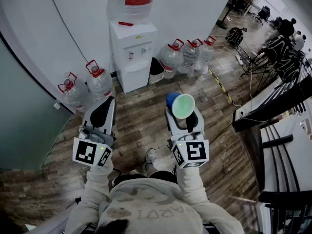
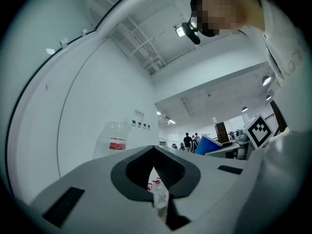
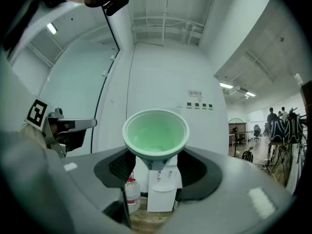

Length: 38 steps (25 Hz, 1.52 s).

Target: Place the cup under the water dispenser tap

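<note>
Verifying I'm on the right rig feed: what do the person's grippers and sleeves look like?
The left gripper and right gripper have light grey, wedge-shaped bodies with black inner pads. Each carries a cube of black-and-white square markers with a small green light. The sleeves are pale cream.

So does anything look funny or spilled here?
Only the cup: the right tongs hold it tipped on its side, mouth towards the person, not upright. It looks empty, and nothing is spilled.
</note>
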Tool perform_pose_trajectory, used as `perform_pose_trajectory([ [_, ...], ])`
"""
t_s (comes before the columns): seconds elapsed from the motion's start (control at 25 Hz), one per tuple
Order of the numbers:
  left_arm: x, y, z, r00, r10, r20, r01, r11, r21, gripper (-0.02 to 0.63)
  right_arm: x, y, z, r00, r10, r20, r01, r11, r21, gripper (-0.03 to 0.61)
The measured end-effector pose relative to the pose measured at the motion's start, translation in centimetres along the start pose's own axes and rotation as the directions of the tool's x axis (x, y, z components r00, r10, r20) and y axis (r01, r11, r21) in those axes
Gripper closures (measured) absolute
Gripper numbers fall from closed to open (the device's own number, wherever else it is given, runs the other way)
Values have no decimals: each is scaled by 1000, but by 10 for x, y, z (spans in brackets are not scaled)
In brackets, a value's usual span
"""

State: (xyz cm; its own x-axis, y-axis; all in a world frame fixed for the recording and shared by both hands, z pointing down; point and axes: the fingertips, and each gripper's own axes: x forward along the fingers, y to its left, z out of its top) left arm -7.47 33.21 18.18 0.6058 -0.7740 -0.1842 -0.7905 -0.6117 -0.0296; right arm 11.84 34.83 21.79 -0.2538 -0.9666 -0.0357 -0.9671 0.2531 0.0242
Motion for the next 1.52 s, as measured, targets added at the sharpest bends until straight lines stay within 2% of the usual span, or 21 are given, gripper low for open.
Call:
perform_pose_trajectory([
  [0.36, 26, 17, -7, 1000, 21, -1, -21, 1000, -8, 609, 33, -10, -4, 1000, 27, -10, -27, 1000, -6, 304],
  [0.76, 81, 36, -15, 998, 55, 18, -55, 998, -1, 609, 89, -43, -5, 998, 65, 11, -65, 998, -5, 302],
  [1.16, 145, 36, -21, 995, 88, 35, -89, 996, 11, 609, 136, -85, -8, 992, 128, 11, -128, 992, -13, 302],
  [1.52, 174, 33, -29, 994, 111, 19, -111, 993, 32, 609, 162, -106, -17, 986, 167, 9, -167, 986, 11, 302],
])
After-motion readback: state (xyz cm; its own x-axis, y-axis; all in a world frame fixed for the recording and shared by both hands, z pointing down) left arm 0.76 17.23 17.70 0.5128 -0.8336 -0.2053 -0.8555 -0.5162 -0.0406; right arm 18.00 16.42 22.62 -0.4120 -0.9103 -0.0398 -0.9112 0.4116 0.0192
